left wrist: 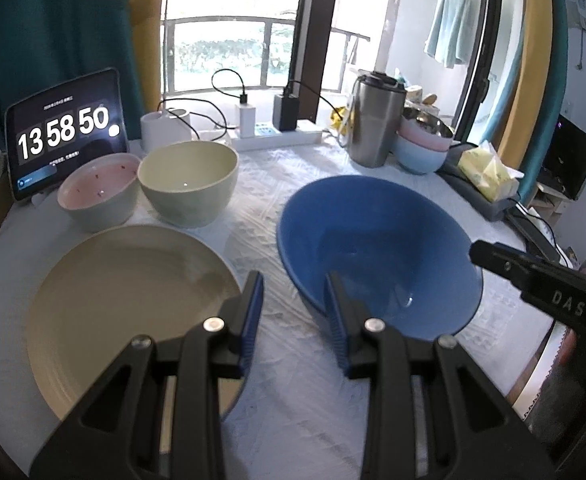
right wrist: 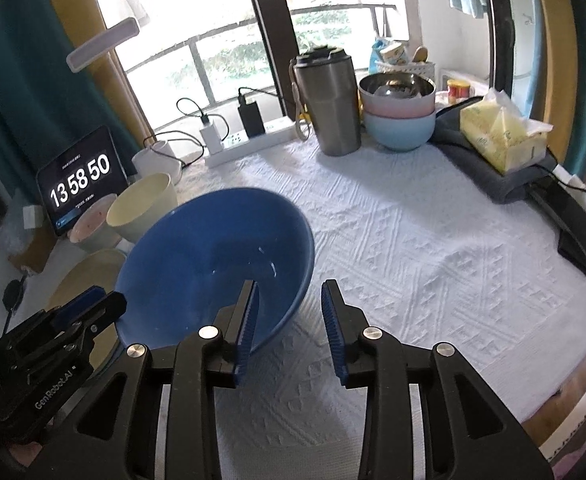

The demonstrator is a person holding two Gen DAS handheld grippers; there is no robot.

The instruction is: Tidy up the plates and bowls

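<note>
A large blue bowl rests on the white tablecloth. My left gripper is open, and the bowl's left rim stands between its pads with a gap on the outer side. My right gripper is open too: its left finger reaches inside the bowl, its right finger stays outside, and the right rim lies loose between them. A beige plate lies left of the blue bowl. Behind it stand a pale green bowl and a smaller bowl with a pink inside.
At the back right a steel tumbler stands beside a stack of a blue, a pink and a steel bowl. A tissue pack on grey cloth is at the right; a power strip, white cup and tablet clock line the back.
</note>
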